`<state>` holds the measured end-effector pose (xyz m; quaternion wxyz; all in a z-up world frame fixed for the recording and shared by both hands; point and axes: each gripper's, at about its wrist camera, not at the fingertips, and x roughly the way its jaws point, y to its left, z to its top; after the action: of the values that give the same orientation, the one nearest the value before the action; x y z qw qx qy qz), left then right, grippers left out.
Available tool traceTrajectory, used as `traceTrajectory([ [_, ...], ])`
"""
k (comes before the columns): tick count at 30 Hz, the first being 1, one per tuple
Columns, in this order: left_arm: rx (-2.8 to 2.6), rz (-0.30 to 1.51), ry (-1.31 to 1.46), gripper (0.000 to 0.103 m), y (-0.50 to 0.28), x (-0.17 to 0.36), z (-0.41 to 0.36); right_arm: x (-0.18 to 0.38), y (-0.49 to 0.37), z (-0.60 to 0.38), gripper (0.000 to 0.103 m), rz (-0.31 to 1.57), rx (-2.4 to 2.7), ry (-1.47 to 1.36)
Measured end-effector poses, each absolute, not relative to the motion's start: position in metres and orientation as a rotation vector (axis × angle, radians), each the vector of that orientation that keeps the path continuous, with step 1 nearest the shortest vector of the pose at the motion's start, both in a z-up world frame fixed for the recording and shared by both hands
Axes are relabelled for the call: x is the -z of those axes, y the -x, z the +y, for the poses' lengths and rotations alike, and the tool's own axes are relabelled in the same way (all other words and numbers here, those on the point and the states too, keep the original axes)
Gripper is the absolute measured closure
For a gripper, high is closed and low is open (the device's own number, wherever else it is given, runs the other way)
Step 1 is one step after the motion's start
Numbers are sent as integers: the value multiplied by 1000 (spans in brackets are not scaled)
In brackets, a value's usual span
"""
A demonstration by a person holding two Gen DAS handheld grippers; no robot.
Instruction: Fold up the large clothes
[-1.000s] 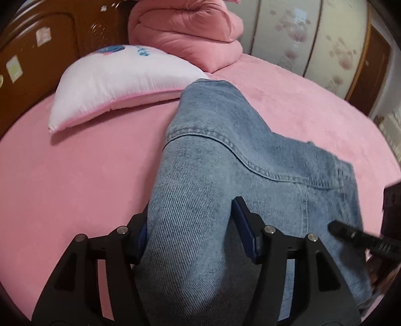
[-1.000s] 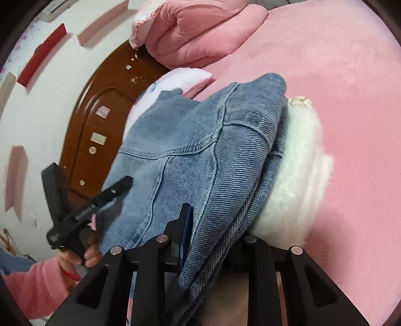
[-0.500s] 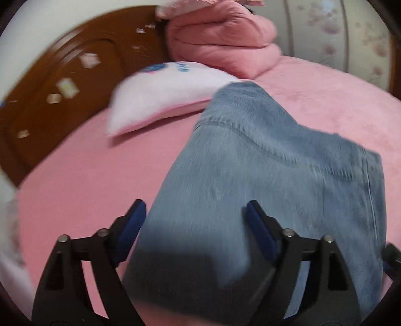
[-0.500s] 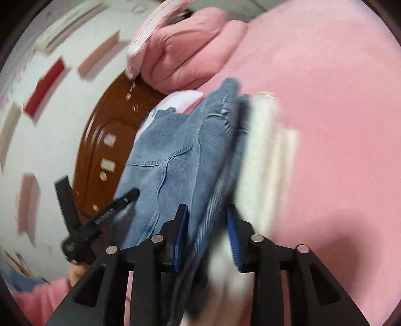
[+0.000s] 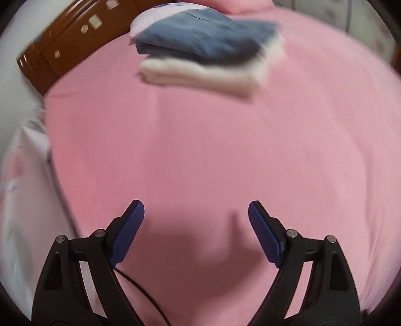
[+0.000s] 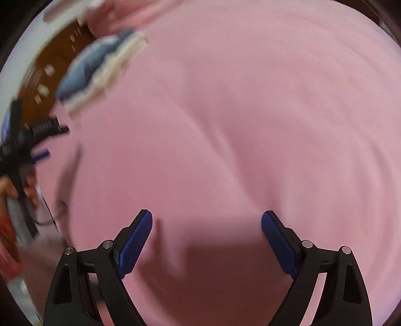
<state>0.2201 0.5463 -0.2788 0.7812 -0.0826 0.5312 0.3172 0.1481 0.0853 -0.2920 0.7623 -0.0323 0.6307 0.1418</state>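
your left gripper (image 5: 196, 220) and right gripper (image 6: 206, 230) are opening, fingers wide apart, nothing between them. the folded denim jacket (image 5: 205, 37) lies well ahead on the bed (image 5: 225, 150), apparently set aside finished.

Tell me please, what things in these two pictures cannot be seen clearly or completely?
- Folded denim jacket, right wrist view: motion blur smears it; seams and fleece layers unreadable.
- Pillow, left wrist view: mostly hidden behind the jacket.
- Pink quilt, left wrist view: cut off by the top edge.
- Left gripper, right wrist view: blurred, cut by the left edge.
- Headboard stickers: too small.
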Motion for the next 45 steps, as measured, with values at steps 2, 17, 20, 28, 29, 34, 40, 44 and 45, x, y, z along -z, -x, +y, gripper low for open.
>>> traceTrajectory([
  [2, -610, 1191, 112, 20, -202, 276, 493, 283, -128, 42, 11, 1388, -249, 89],
  [17, -100, 1279, -31, 20, -136, 151, 210, 125, -40, -137, 1, 1231, -13, 36],
  [20, -18, 1198, -66, 20, -126, 111, 189, 111, -26, -149, 1, 1284, 10, -18],
  [28, 67, 1158, -32, 20, -116, 58, 171, 82, -42, -131, 1, 1360, -15, -116],
  [29, 56, 1171, -5, 20, -116, 55, 176, 80, -48, -127, 1, 1374, -22, -134],
  [34, -10, 1242, 46, 20, -114, 46, 195, 56, -54, -114, 1, 1368, -61, -181],
  [40, -62, 1191, 51, 20, -94, 24, 197, 23, -44, -104, 1, 1289, -39, -139],
  [44, -89, 1138, -2, 20, -91, 10, 193, 8, -43, -98, 1, 1254, -14, -94],
  [45, -91, 1117, -11, 20, -92, 6, 192, 5, -45, -99, 1, 1246, -12, -91],
])
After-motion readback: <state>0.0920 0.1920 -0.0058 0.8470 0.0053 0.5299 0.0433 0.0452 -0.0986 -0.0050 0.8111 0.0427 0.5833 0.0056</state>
